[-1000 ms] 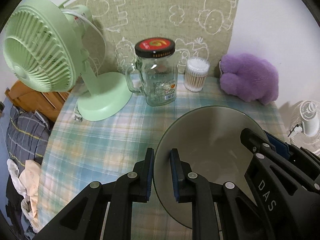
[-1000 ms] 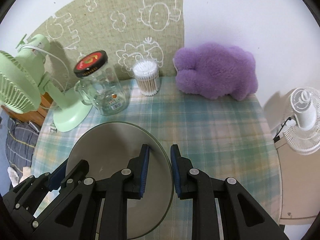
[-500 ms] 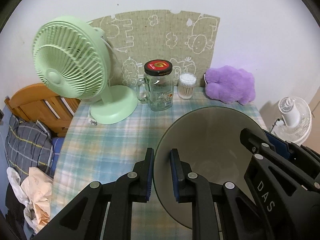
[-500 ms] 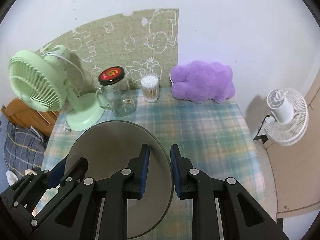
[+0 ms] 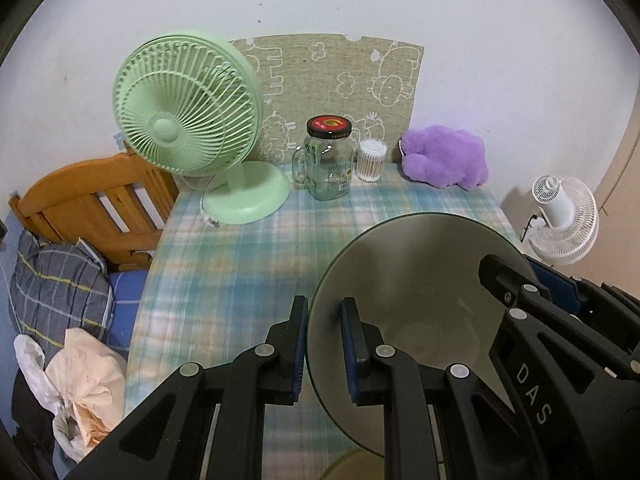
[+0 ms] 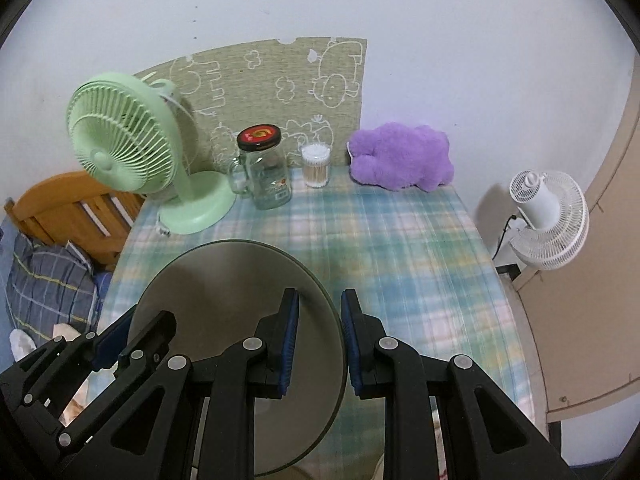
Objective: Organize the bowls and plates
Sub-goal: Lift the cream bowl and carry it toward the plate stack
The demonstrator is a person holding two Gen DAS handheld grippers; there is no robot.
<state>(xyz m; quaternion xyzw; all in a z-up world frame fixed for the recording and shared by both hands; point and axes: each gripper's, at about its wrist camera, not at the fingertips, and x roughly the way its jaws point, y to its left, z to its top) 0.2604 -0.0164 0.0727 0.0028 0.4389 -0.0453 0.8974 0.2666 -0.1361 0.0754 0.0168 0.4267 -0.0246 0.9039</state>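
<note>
A large grey-beige bowl (image 5: 420,280) is held up in the air between both grippers, well above the checked table (image 5: 240,264). My left gripper (image 5: 324,344) is shut on the bowl's left rim, one finger outside and one inside. My right gripper (image 6: 320,344) is shut on the bowl's right rim (image 6: 240,304) in the same way. The right gripper's body shows at the right of the left wrist view (image 5: 560,340). The rim of another dish (image 5: 352,466) shows at the bottom edge, below the held bowl.
At the table's back stand a green desk fan (image 5: 188,120), a glass jar mug with a black lid (image 5: 326,160), a cotton swab tub (image 5: 372,160) and a purple plush (image 5: 444,158). A wooden bed frame (image 5: 92,204) and bedding lie left; a white floor fan (image 5: 560,220) stands right.
Both grippers have risen and pulled back with the bowl between them; the table and its objects look smaller and farther away. The grip on the bowl is unchanged.
</note>
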